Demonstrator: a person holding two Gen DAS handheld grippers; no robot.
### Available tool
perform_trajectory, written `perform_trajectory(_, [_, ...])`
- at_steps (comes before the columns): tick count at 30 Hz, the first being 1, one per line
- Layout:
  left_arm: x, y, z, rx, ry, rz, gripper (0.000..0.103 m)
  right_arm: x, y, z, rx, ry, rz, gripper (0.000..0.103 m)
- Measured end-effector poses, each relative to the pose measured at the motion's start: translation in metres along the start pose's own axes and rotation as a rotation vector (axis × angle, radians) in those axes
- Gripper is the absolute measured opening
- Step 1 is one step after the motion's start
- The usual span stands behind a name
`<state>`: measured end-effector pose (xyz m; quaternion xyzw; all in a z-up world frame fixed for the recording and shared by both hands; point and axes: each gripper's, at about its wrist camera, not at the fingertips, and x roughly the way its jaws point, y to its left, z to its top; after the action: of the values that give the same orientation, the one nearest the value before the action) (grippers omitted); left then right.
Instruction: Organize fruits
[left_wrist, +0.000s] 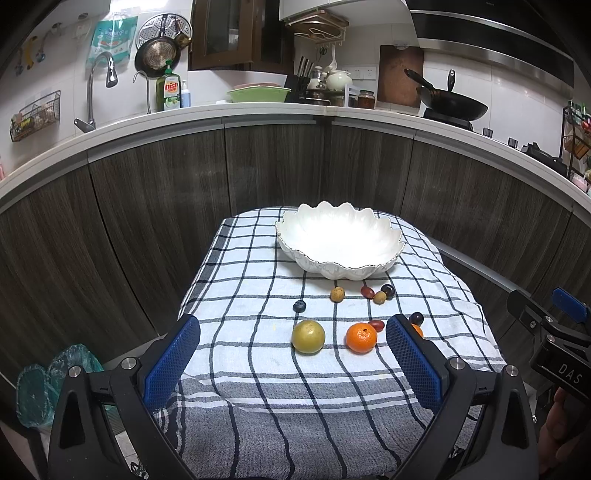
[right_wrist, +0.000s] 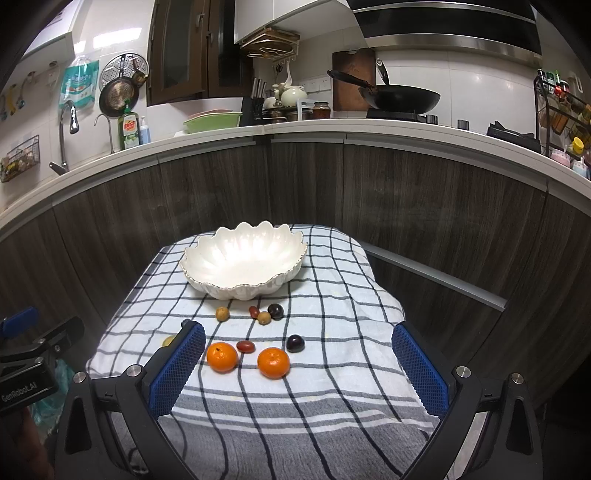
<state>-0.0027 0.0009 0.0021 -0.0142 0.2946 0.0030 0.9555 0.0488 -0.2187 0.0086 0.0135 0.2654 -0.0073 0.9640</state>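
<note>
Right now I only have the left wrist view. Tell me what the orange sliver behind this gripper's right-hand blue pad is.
Observer: It is a second orange mandarin, whole, lying on the checked cloth apart from the first orange mandarin.
Operator: Report the right gripper's state; I see only its edge.
Observer: The right gripper is open, with nothing between its blue pads.
Operator: Say what sits closest behind that hidden mandarin.
Observer: The dark purple round fruit lies just behind it, toward the bowl, with a little cloth showing between them.
</note>
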Motion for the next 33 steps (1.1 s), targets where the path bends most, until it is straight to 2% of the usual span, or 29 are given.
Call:
perform_trajectory(15, [0.015, -0.002, -0.005, 0.004, 0.029, 0.003, 0.103, 0.01, 0.0, -0.001, -0.001, 0.022, -0.001, 0.102])
perform_trajectory(33, [0.032, -0.007, 0.007, 0.042, 0.043, 0.032, 0.103, 0.032, 0.001, 0.001, -0.004, 0.051, 0.012, 0.102])
